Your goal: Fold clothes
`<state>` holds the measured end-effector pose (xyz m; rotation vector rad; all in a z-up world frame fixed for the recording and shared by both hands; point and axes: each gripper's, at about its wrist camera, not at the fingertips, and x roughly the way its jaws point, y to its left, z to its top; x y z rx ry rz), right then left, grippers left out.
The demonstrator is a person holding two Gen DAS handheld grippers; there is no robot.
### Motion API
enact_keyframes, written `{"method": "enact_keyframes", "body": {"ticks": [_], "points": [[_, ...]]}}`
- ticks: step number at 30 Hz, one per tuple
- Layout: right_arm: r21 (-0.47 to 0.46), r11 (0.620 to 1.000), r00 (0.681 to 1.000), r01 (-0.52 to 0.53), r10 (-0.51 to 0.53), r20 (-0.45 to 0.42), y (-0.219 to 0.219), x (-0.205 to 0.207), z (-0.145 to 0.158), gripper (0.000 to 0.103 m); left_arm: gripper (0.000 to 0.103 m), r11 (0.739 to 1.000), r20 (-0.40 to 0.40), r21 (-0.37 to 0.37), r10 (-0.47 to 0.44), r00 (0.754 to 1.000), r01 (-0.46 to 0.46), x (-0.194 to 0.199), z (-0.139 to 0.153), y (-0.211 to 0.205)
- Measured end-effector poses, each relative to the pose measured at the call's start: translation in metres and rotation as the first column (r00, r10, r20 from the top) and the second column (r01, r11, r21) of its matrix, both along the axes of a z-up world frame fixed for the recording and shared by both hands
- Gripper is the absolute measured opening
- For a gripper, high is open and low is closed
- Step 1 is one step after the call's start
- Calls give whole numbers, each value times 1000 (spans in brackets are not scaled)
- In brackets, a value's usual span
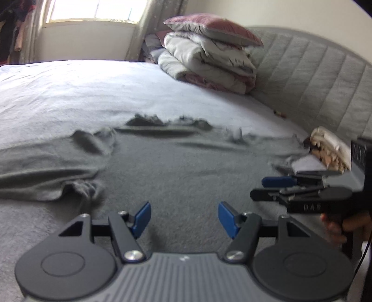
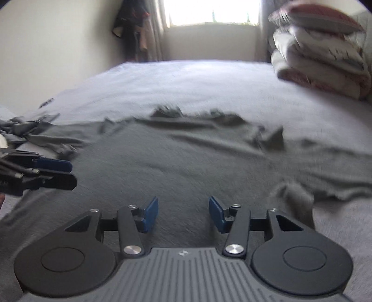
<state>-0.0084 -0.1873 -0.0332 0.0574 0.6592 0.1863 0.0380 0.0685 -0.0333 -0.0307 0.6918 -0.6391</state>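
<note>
Both tongs (image 1: 184,218) (image 2: 183,215) open, empty, above grey garment (image 1: 162,167) spread on bed (image 1: 93,88).

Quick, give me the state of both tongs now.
Left tongs: open, empty, above the dark grey knit garment.
Right tongs: open, empty, above it too.

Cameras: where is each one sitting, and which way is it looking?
Left wrist view: sits on the left gripper, looks across the grey shirt toward the headboard; the right gripper and a hand show at the right edge.
Right wrist view: sits on the right gripper, looks up the bed toward the window; the left gripper shows at the left edge.
Both share the shirt, the stacked bedding and the window; both grippers' jaws stand open and empty.
</note>
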Motion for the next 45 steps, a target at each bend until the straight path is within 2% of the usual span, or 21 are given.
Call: {"method": "enact_keyframes", "body": {"ticks": [5, 7, 19, 28, 34, 45], "points": [[3, 1000, 1000, -26, 26, 12, -6, 7, -6, 56, 71, 992, 89, 115, -67, 994, 56, -19, -12, -6], [1, 1000, 999, -31, 31, 11, -7, 7, -5, 56, 74, 988, 111, 139, -85, 990, 69, -27, -13, -3], [-38, 999, 999, 10, -11, -34, -17, 0, 2, 57, 75, 990, 80, 125, -81, 993, 71, -45, -8, 23], [-51, 996, 998, 69, -70, -7, -16, 5, 1, 57, 78, 999, 59, 45, 20, 998, -23, -26, 8, 16], [-58, 995, 997, 81, -81, 4, -16, 12, -5, 61, 78, 998, 45, 50, 41, 998, -44, -15, 4, 3], [-45, 994, 995, 99, -99, 0, -27, 16, 0, 61, 78, 997, 19, 60, 41, 999, -43, -2, 3, -17]]}}
